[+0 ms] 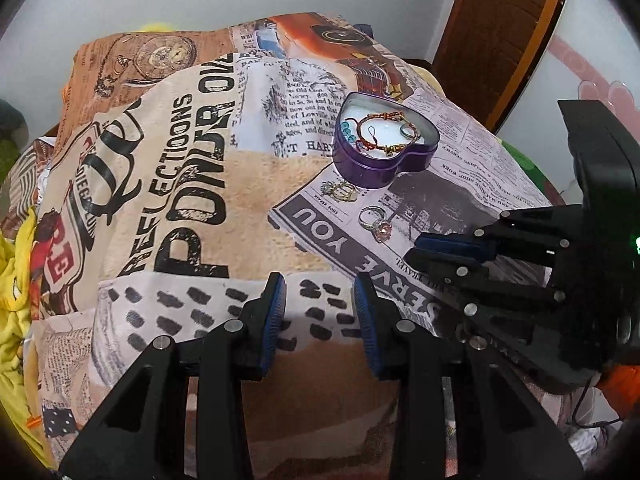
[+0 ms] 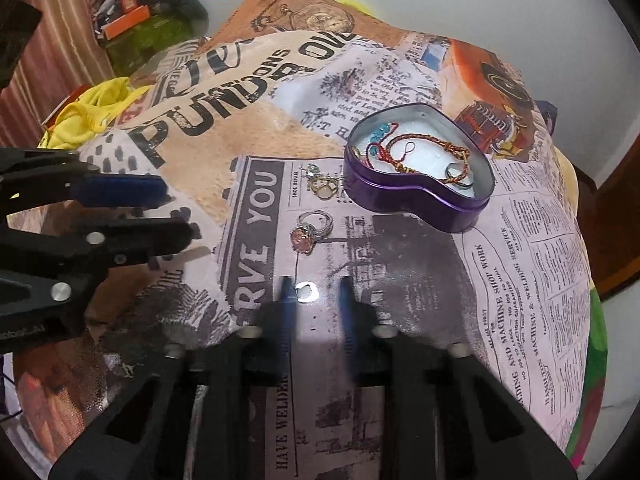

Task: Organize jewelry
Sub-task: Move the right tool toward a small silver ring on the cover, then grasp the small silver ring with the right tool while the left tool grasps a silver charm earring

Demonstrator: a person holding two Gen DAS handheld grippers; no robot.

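the left gripper (image 1: 320, 304) hangs open at six o'clock over the printed blanket (image 1: 192, 184). at one o'clock sits a purple heart tin (image 1: 380, 160) holding a braided bracelet (image 1: 384, 130); the pink-stone ring (image 1: 376, 222) lies just below it, near the right gripper (image 1: 440, 250) at three o'clock.

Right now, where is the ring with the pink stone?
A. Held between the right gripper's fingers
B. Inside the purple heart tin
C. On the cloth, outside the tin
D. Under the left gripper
C. The pink-stone ring lies on the printed cloth, apart from the heart tin; the right gripper is open short of it, and the left gripper is open and away from it.
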